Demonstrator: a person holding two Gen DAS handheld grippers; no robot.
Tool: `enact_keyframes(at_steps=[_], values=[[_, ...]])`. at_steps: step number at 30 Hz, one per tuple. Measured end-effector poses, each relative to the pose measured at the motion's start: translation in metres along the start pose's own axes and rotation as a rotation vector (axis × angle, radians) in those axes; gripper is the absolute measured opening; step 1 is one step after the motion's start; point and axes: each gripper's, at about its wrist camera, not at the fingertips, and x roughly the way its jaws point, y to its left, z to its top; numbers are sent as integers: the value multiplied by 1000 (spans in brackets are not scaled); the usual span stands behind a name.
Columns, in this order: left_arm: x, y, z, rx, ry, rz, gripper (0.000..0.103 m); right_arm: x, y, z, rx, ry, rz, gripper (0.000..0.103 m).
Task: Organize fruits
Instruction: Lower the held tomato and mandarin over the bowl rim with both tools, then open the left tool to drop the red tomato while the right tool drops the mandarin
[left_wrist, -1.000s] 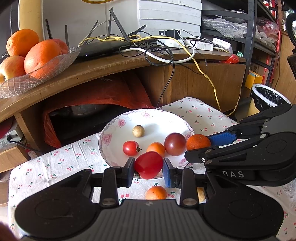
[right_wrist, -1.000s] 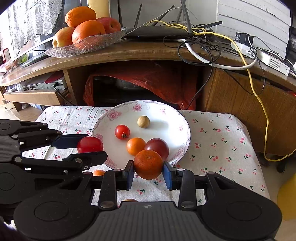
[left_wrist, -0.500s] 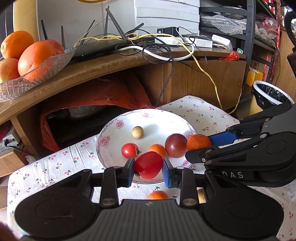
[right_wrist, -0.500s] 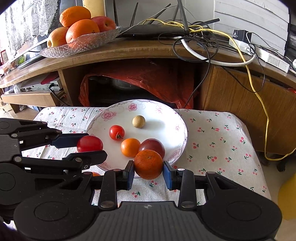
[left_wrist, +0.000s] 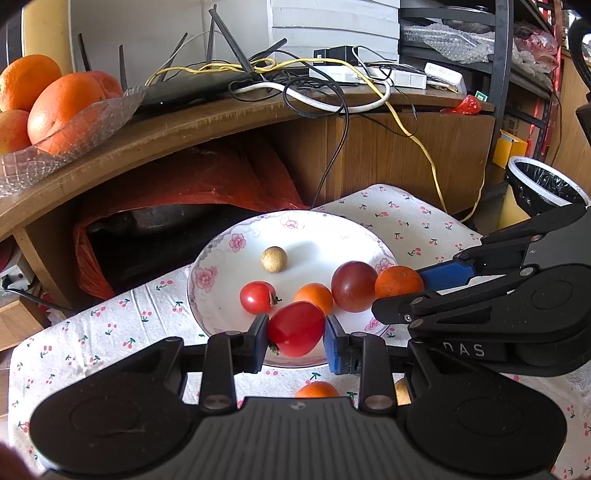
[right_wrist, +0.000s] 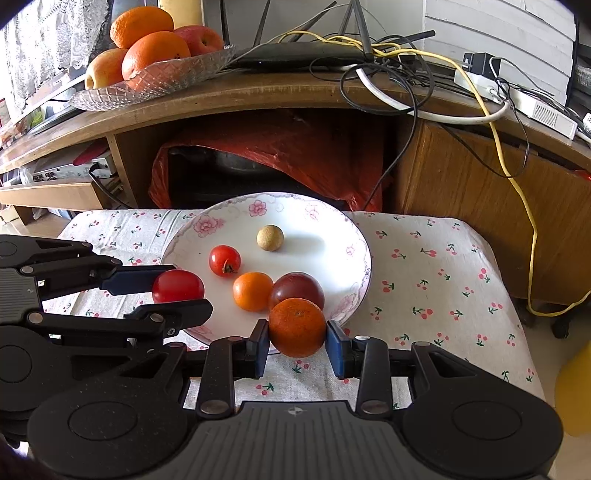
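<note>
Delivery step: left tongs (left_wrist: 296, 338) clenched on a tomato (left_wrist: 295, 328), right tongs (right_wrist: 297, 341) on an orange (right_wrist: 297, 326), both over the plate (right_wrist: 321, 216) rim. Next, probably: lower, release inside, clear of fruit already there.

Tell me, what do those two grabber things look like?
Both are black. The left gripper and right gripper each have two thin fingers with blue pads, silver screws, round side bulges and a ribbed middle. One side reads "DAS". No cables show.
</note>
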Motion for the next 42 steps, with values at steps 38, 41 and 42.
enact_keyframes(at_steps=[38, 41, 42], values=[[16, 21, -6, -96, 30, -15, 41, 18, 6, 9, -55, -15, -9, 33], [15, 22, -5, -110, 27, -17, 43, 17, 6, 10, -52, -22, -14, 35], [14, 23, -5, -112, 25, -16, 44, 16, 5, 10, -50, -23, -15, 36]])
